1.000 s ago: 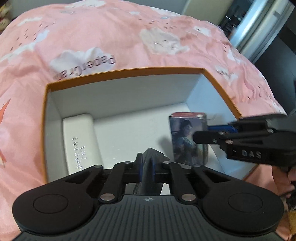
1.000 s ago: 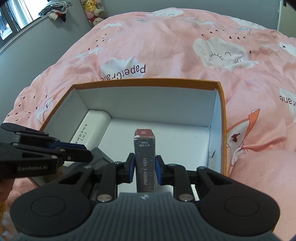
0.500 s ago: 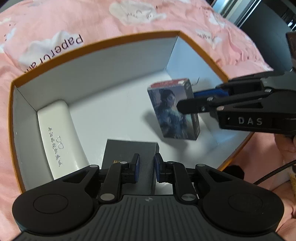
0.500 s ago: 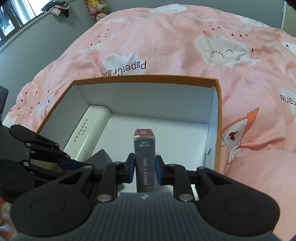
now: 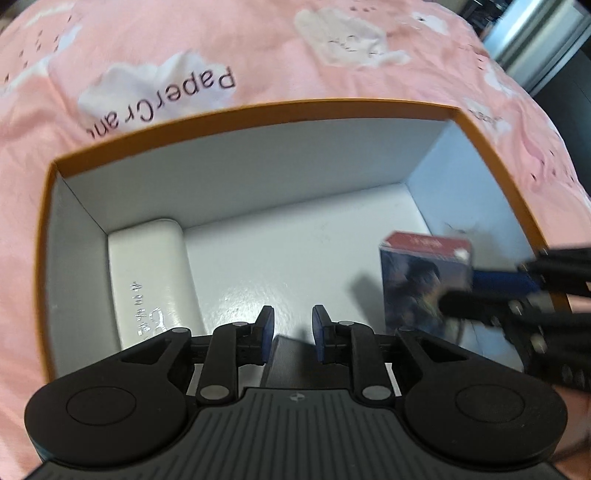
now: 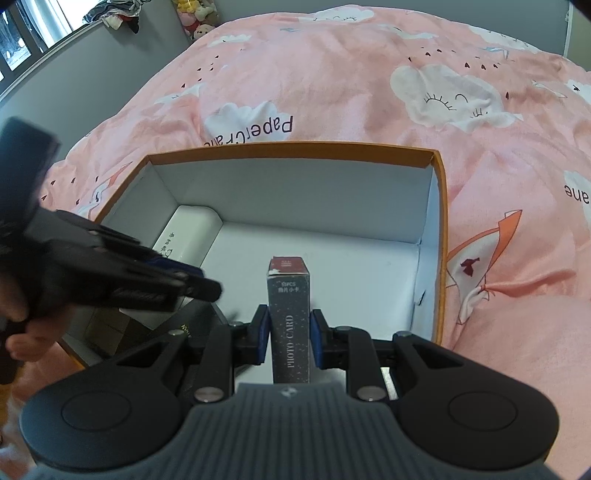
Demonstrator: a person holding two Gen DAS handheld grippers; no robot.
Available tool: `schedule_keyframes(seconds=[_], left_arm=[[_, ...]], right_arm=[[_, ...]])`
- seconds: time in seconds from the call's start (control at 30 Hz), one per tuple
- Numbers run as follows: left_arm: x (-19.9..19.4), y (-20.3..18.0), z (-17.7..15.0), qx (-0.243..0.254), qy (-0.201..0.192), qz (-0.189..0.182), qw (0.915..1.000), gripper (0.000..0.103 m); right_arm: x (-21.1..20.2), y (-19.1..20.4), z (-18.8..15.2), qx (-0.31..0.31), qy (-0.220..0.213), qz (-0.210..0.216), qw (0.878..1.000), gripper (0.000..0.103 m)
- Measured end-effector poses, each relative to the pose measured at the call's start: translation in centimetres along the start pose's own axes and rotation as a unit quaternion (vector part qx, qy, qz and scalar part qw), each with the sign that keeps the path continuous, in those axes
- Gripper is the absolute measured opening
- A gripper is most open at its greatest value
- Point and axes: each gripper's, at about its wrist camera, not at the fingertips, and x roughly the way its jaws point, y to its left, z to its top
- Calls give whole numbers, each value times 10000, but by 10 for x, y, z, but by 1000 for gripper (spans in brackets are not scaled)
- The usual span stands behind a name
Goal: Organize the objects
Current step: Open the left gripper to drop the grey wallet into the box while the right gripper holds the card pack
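Observation:
An orange-rimmed box with white walls lies on a pink bed. A white case lies along its left wall. My left gripper is open and empty above a dark grey box that lies on the floor of the box near the front; the dark box also shows in the right wrist view. My right gripper is shut on an upright photo card box, held inside the box near its right wall.
The pink cloud-print bedspread surrounds the box. A grey wall and a window ledge with plush toys are at the far left. A dark doorway is at the right.
My left gripper opened and let go of the dark grey box, which now lies on the box floor, then drew back and up. My right gripper keeps holding the photo card box.

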Motion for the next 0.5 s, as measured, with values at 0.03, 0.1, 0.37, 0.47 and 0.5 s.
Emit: schedule_keyframes(seconds=[0.03, 0.1, 0.37, 0.47, 0.5], left_arm=[[4, 0, 2, -89, 51, 44, 9999, 24], [8, -1, 7, -95, 162, 108, 9998, 24], [12, -4, 15, 157, 786, 797, 9936, 15], [9, 0, 16, 286, 991, 962, 9900, 14], [7, 1, 16, 360, 1048, 981, 9890, 14]], right_arm=[[0, 0, 0, -7, -3, -3, 10000, 24], [0, 1, -1, -23, -10, -1, 10000, 24], [6, -2, 0, -1, 57, 123, 9999, 24], [7, -5, 2, 107, 136, 216, 9996, 24], [8, -6, 3, 150, 185, 277, 9993, 24]])
